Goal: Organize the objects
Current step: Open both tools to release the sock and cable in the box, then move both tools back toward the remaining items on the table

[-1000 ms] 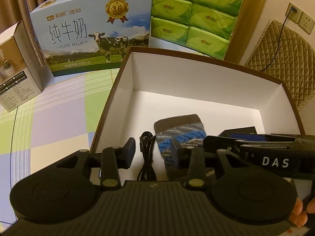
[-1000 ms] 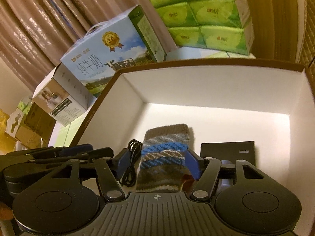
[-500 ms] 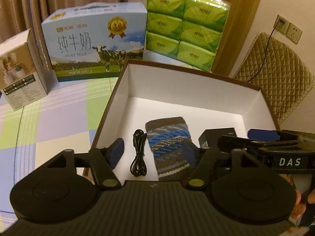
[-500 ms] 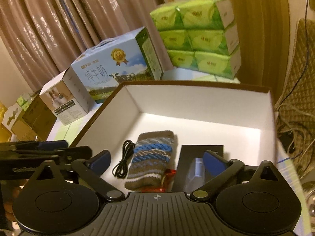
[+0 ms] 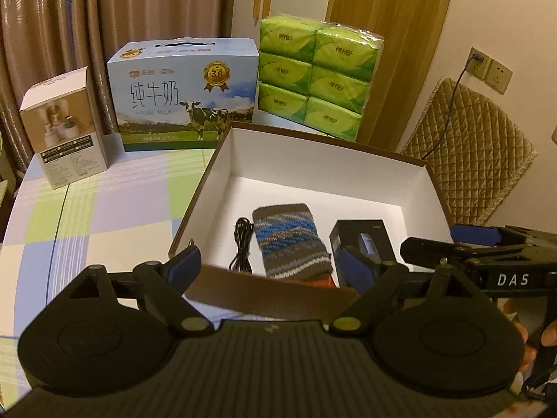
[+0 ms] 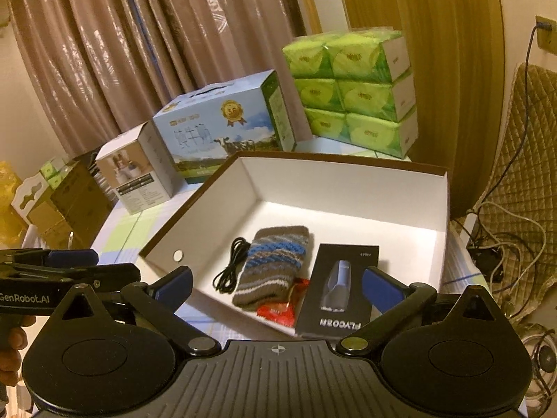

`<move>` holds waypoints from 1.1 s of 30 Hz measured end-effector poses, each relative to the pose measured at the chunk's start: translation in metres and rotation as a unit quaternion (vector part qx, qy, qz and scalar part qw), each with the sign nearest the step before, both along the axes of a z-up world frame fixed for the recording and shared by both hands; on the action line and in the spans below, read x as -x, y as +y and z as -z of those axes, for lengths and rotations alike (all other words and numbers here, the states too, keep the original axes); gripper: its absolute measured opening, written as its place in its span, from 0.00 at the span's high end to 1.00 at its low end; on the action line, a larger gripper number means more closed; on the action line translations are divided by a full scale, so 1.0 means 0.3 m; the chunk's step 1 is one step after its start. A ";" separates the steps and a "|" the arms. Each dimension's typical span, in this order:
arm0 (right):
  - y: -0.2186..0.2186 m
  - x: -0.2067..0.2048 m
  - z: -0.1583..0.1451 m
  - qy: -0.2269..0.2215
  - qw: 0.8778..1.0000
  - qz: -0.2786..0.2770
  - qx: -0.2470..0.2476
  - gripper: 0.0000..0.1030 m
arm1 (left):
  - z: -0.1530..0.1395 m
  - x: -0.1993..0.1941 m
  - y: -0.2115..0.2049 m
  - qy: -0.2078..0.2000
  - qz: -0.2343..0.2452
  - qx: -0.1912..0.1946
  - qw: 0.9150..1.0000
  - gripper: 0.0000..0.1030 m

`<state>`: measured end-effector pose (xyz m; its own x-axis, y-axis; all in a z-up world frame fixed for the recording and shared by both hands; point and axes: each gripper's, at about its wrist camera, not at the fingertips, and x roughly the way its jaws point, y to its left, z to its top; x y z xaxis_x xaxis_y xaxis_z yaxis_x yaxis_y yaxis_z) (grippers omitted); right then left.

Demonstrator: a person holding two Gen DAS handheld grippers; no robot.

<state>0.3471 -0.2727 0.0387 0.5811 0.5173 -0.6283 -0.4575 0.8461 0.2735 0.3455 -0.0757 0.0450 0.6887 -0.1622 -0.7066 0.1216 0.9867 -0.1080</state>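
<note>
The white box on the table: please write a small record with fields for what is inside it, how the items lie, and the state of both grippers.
container: white box, open top
contents: black cable, knitted pouch, red packet, black product box
layout: side by side on the box floor, cable leftmost
left gripper: jaws just opened, holding nothing
right gripper: jaws wide open, holding nothing

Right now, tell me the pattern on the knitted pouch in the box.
The knitted pouch has wavy stripes in brown, grey, blue and white, clearest in the right wrist view.
</note>
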 end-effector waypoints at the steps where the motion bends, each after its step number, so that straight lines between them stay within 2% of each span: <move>1: -0.003 0.015 -0.004 -0.001 1.000 -0.002 -0.001 0.02 | -0.004 0.015 0.000 0.000 0.001 0.000 1.000 0.16; 8: -0.008 0.108 -0.008 0.001 1.000 -0.011 0.002 0.02 | -0.018 0.128 0.015 0.000 -0.003 0.007 1.000 0.11; 21: 0.017 0.264 -0.005 0.007 1.000 -0.030 0.006 0.02 | -0.031 0.336 0.097 0.007 -0.021 0.013 1.000 0.10; 33: 0.116 0.366 0.078 0.042 0.996 -0.074 0.023 0.02 | 0.018 0.513 0.230 0.036 -0.067 0.013 0.997 0.10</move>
<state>0.2372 -0.2380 0.0153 0.4454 0.5628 -0.6963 -0.5557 0.7836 0.2778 0.1915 -0.0067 0.0396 0.6529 -0.0910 -0.7519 -0.0206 0.9903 -0.1377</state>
